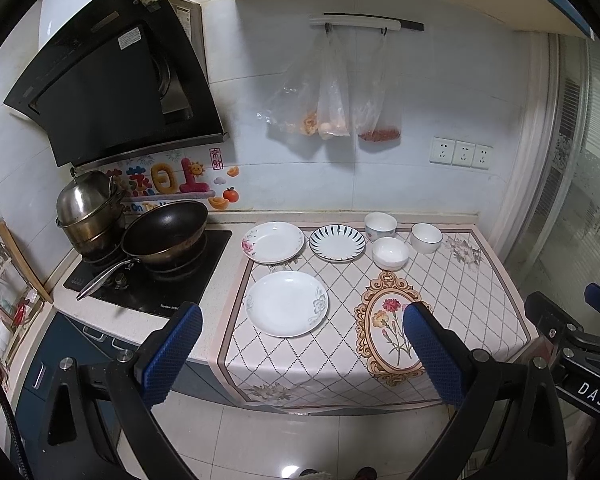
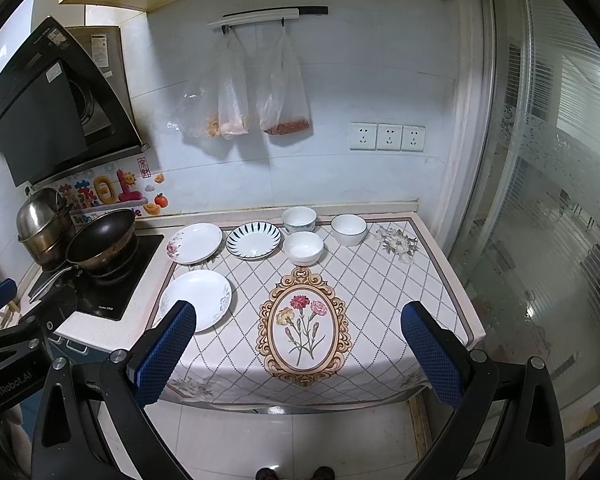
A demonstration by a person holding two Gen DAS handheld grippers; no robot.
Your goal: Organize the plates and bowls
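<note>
We find both tongs held back over the floor, short of the counter edge: the left gripper [image 1: 302, 344] has its blue pads spread wide and carries nothing, and the right gripper [image 2: 298, 344] is likewise spread and empty. Ahead, on the patterned cloth [image 2: 380, 280], nothing is stacked yet. Nearest the left gripper lies the white plate [image 1: 287, 303] with grey flowers; behind it, at the back, sit the pink-flowered plate [image 1: 273, 242] and just beside it the blue-striped plate [image 1: 337, 243]. To their right stand three bowls, close together but apart: the blue-patterned bowl [image 1: 380, 226], the plain white bowl [image 1: 391, 253] in front of it, and the blue-rimmed bowl [image 1: 426, 237]. A stove with a dark pan [image 1: 166, 234] lies left of the cloth. In our judgement the work has not begun. We advise taking a plate by its rim, one pad over and one under the lip, lifting level, and lowering it centred on its neighbour; bowls should nest the same way, set down gently to avoid chipping.
</note>
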